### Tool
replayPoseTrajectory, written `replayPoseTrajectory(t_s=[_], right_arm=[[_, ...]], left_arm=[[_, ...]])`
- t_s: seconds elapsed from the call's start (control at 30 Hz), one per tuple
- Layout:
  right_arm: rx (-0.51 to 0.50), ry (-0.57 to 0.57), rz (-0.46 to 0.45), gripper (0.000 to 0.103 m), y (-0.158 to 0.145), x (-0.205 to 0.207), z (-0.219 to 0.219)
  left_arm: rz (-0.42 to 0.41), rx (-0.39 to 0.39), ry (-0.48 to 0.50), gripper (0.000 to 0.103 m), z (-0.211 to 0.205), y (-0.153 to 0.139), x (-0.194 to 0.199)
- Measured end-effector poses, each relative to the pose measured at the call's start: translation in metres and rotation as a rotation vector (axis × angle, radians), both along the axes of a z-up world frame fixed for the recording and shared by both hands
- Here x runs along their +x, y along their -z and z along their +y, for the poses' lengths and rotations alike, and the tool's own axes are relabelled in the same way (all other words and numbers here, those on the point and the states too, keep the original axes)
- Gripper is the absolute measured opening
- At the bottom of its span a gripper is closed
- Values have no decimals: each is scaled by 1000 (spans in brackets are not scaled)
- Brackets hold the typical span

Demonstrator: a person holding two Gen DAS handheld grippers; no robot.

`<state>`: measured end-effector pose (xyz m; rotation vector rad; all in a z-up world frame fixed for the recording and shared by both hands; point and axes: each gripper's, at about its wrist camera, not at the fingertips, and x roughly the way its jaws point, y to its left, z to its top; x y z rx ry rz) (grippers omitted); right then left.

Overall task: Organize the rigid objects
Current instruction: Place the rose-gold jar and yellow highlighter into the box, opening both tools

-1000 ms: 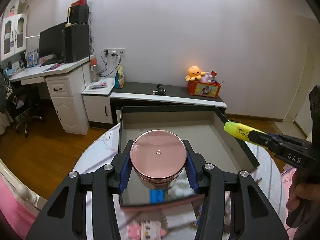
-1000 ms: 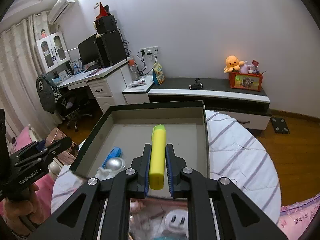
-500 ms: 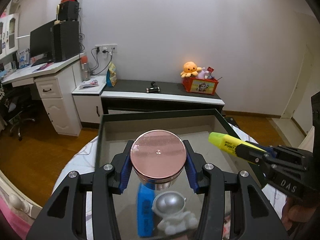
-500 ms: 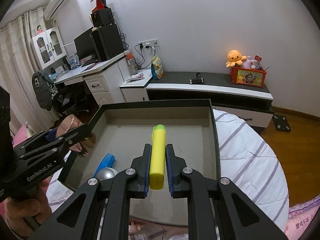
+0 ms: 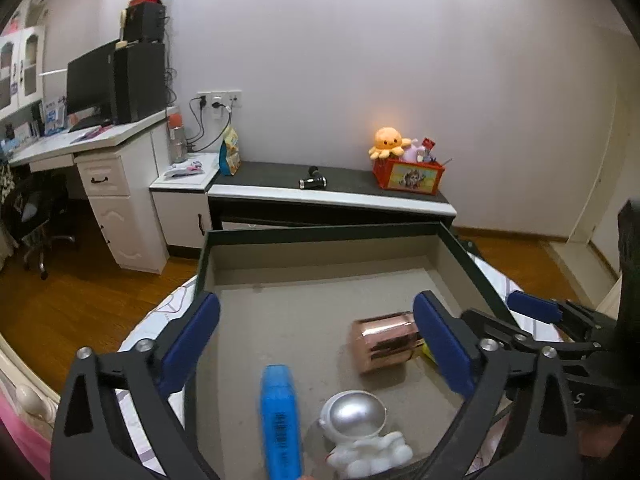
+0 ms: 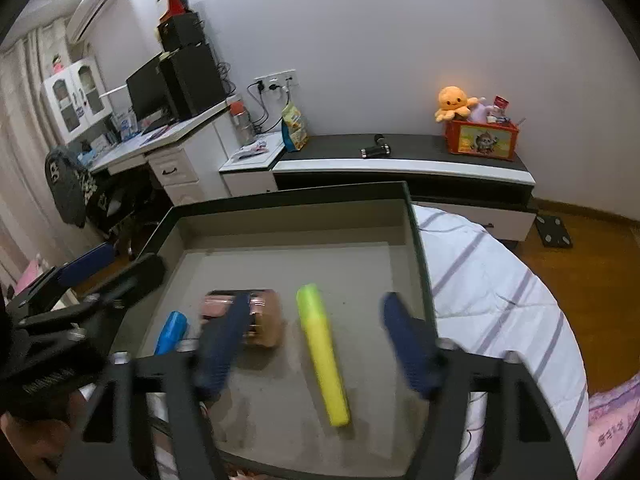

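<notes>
The left gripper [image 5: 316,340] and right gripper [image 6: 320,344] have both just been opening and stand apart, pads touching nothing. In the box [image 6: 288,192], the yellow highlighter [image 6: 322,354] lies at 6 o'clock and the copper tin [image 5: 386,340] on its side at 4 o'clock. Beyond, at 12 o'clock, a low cabinet [image 5: 332,196] lines the wall.
</notes>
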<state>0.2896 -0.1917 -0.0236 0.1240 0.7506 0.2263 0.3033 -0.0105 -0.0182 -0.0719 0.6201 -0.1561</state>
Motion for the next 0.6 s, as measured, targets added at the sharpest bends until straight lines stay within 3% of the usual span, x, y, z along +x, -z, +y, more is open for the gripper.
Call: replayPoseTrajectory(t_s=[0.1,0.13,0.6], right_arm=[[3,14,0,94,-3,-8,-3],[1,21,0,103,-4,-9,-4],[28,39,-46,103,-24,-68,-16]], left_arm=[[-13,-8,-7,102,5,-6,-12],[-20,-13,-8,102,7,-8,-18],[-65,6,20,103,21,-34,-113]])
